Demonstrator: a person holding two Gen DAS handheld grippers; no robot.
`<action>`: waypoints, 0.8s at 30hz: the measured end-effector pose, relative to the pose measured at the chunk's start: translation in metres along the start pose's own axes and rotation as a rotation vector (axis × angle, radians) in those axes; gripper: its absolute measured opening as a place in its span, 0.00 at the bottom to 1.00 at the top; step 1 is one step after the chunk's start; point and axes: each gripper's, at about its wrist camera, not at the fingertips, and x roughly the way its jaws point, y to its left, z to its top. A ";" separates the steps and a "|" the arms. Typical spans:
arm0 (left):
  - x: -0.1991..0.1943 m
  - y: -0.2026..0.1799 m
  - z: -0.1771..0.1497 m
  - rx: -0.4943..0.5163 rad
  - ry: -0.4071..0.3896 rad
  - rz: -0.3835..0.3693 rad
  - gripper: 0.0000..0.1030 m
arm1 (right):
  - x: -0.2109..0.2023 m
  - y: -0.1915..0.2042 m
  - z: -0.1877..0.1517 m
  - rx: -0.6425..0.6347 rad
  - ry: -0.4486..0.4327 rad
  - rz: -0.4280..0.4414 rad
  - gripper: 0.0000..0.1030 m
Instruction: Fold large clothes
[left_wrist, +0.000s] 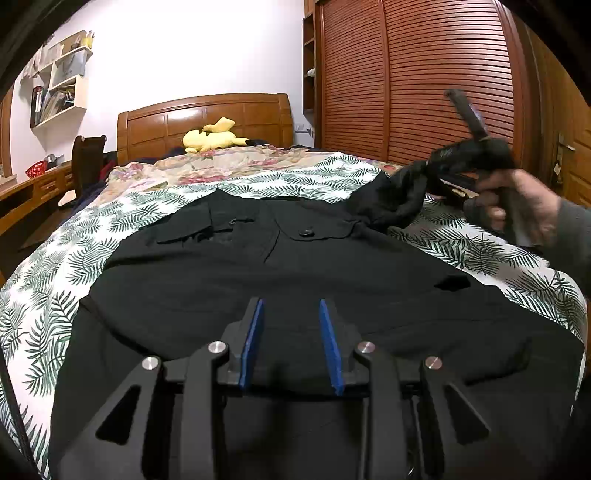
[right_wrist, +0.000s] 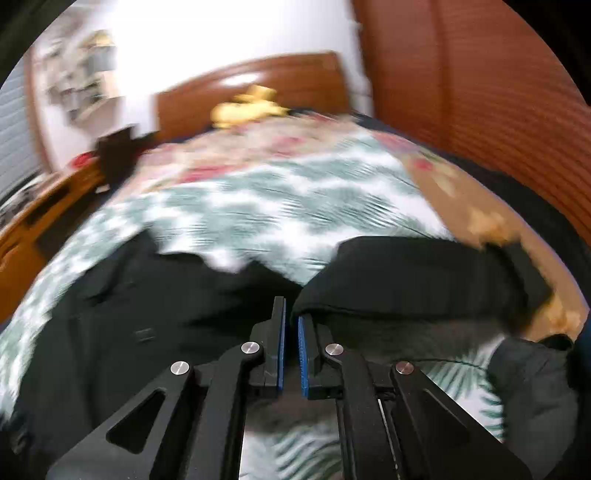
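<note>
The black shirt (left_wrist: 280, 280) lies flat on the bed (left_wrist: 48, 295), soft and limp, best taken at sleeve ends or hem, with the left gripper (left_wrist: 291, 314) open and empty above it while the right gripper (right_wrist: 291, 325) pinches a sleeve (right_wrist: 406, 273).

The shirt (left_wrist: 280, 280) lies on the bed (left_wrist: 55, 280), the plush toy (left_wrist: 212, 138) behind it near the headboard (left_wrist: 203, 118).
</note>
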 end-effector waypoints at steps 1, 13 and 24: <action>0.000 0.000 0.000 -0.001 0.000 0.000 0.29 | -0.012 0.015 -0.005 -0.016 -0.009 0.042 0.03; 0.001 0.000 0.000 -0.001 0.009 0.000 0.29 | -0.038 0.094 -0.071 -0.059 0.091 0.145 0.03; 0.001 0.000 0.001 -0.003 0.010 0.002 0.29 | -0.091 0.097 -0.056 -0.082 0.026 0.117 0.44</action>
